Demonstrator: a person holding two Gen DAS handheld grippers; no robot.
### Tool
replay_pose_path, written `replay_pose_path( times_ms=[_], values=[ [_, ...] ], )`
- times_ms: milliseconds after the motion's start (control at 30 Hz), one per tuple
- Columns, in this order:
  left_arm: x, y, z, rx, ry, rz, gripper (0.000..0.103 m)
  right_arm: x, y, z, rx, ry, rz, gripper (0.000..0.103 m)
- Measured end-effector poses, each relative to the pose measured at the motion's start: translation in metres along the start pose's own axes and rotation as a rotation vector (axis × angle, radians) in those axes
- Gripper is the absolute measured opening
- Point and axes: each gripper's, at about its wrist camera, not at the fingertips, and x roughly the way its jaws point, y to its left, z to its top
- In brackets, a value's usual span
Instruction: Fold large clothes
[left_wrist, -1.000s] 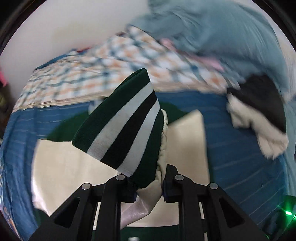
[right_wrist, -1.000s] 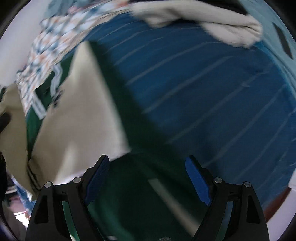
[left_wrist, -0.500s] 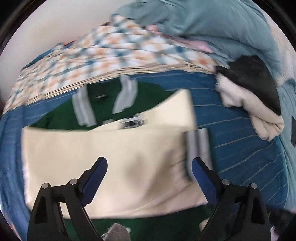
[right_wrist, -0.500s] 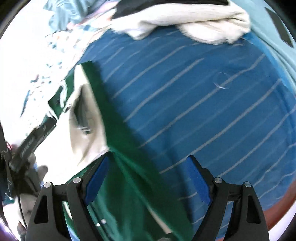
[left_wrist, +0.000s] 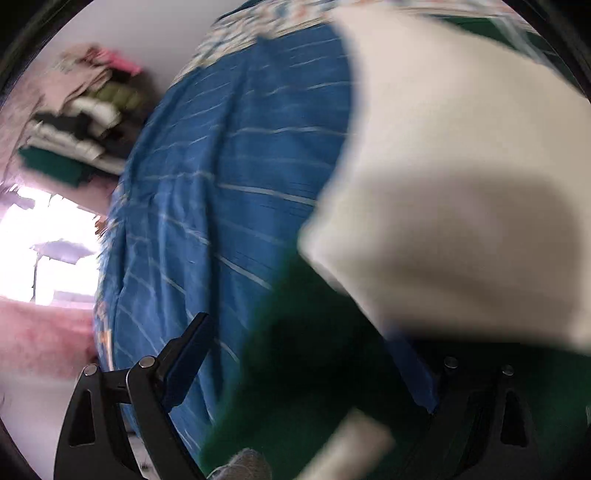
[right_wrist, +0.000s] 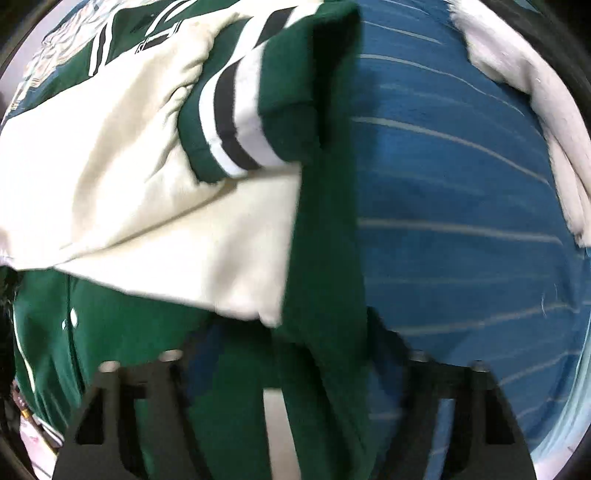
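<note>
A green varsity jacket (right_wrist: 325, 258) with cream sleeves (right_wrist: 147, 166) lies on the blue striped bedspread (right_wrist: 461, 221). One sleeve is folded across it, and its green, white and black striped cuff (right_wrist: 229, 122) rests near the jacket's right edge. My right gripper (right_wrist: 291, 343) points down over that green edge. Its jaws are closing with the edge between them, and the pads still stand apart from the cloth. In the left wrist view my left gripper (left_wrist: 303, 332) is open wide over the jacket's green edge (left_wrist: 314, 387). A cream sleeve (left_wrist: 443, 184) fills the right of that view, which is blurred.
A white fleecy garment (right_wrist: 535, 110) lies on the bedspread at the upper right. A stack of folded clothes (left_wrist: 74, 122) stands beyond the bed's left side, near a bright window (left_wrist: 37, 240). Bare bedspread (left_wrist: 221, 221) stretches left of the jacket.
My left gripper let go of the striped cuff, opened wide and swung down to the jacket's left edge. My right gripper rolled and sank over the green right edge. The sleeve now lies folded across the jacket.
</note>
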Motion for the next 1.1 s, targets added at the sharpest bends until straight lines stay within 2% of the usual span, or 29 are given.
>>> replay_pose_path(
  times_ms=[33, 67, 133, 167, 233, 267, 300, 367, 400, 433, 500, 567, 600, 633, 700, 733, 833, 900, 967, 1000, 1033, 1100],
  values=[
    [0.006, 0.004, 0.007, -0.031, 0.008, -0.011, 0.095, -0.006, -0.013, 0.002, 0.056, -0.029, 0.05, 0.043],
    [0.013, 0.007, 0.015, -0.063, 0.027, -0.036, 0.095, -0.012, -0.027, 0.003, 0.116, -0.054, 0.1, 0.043],
    [0.017, 0.008, 0.024, -0.078, 0.032, -0.05, 0.095, -0.02, -0.063, 0.002, 0.256, -0.096, 0.125, 0.032],
    [0.019, 0.007, 0.026, -0.076, 0.034, -0.057, 0.095, -0.017, -0.084, 0.0, 0.337, -0.104, 0.147, 0.032],
    [0.022, 0.008, 0.032, -0.069, 0.037, -0.074, 0.095, 0.003, -0.113, -0.004, 0.461, -0.054, 0.256, 0.032],
    [0.024, 0.006, 0.033, -0.055, 0.035, -0.077, 0.095, 0.015, -0.117, -0.004, 0.473, -0.009, 0.294, 0.032],
    [0.022, 0.005, 0.031, -0.042, 0.028, -0.078, 0.096, 0.015, -0.116, -0.002, 0.459, -0.002, 0.29, 0.033],
    [0.019, 0.012, 0.027, -0.04, 0.03, -0.089, 0.095, 0.003, -0.106, 0.001, 0.432, 0.018, 0.236, 0.038],
    [0.014, 0.014, 0.024, -0.036, 0.036, -0.092, 0.095, -0.01, -0.101, -0.001, 0.423, 0.017, 0.186, 0.043],
    [0.008, 0.018, 0.017, -0.032, 0.042, -0.102, 0.095, -0.025, -0.094, -0.006, 0.417, 0.004, 0.146, 0.044],
    [-0.015, 0.025, -0.006, -0.01, 0.022, -0.131, 0.095, -0.052, -0.077, -0.024, 0.408, -0.018, 0.115, 0.044],
    [-0.04, 0.03, -0.032, 0.03, 0.004, -0.143, 0.095, -0.072, -0.047, -0.05, 0.38, -0.01, 0.137, 0.047],
    [-0.05, 0.03, -0.048, 0.053, 0.006, -0.154, 0.095, -0.075, -0.022, -0.067, 0.349, 0.023, 0.211, 0.047],
    [-0.055, 0.031, -0.059, 0.07, 0.012, -0.159, 0.095, -0.073, -0.006, -0.076, 0.332, 0.055, 0.263, 0.047],
    [-0.066, 0.024, -0.091, 0.129, 0.024, -0.165, 0.095, -0.051, 0.042, -0.103, 0.288, 0.174, 0.41, 0.047],
    [-0.067, 0.02, -0.102, 0.155, 0.03, -0.148, 0.095, -0.038, 0.064, -0.113, 0.275, 0.222, 0.436, 0.047],
    [-0.06, 0.011, -0.128, 0.17, 0.091, -0.155, 0.095, 0.005, 0.12, -0.132, 0.23, 0.336, 0.435, 0.047],
    [-0.049, 0.005, -0.143, 0.175, 0.125, -0.152, 0.096, 0.027, 0.144, -0.14, 0.198, 0.337, 0.432, 0.047],
    [-0.042, 0.001, -0.151, 0.169, 0.136, -0.149, 0.096, 0.035, 0.158, -0.149, 0.212, 0.314, 0.332, 0.022],
    [-0.041, 0.001, -0.152, 0.161, 0.134, -0.152, 0.096, 0.035, 0.162, -0.147, 0.22, 0.316, 0.329, 0.017],
    [-0.041, 0.003, -0.153, 0.154, 0.131, -0.156, 0.095, 0.034, 0.165, -0.148, 0.231, 0.345, 0.377, 0.005],
    [-0.041, 0.005, -0.155, 0.14, 0.14, -0.163, 0.096, 0.027, 0.173, -0.153, 0.213, 0.399, 0.492, 0.0]
  ],
)
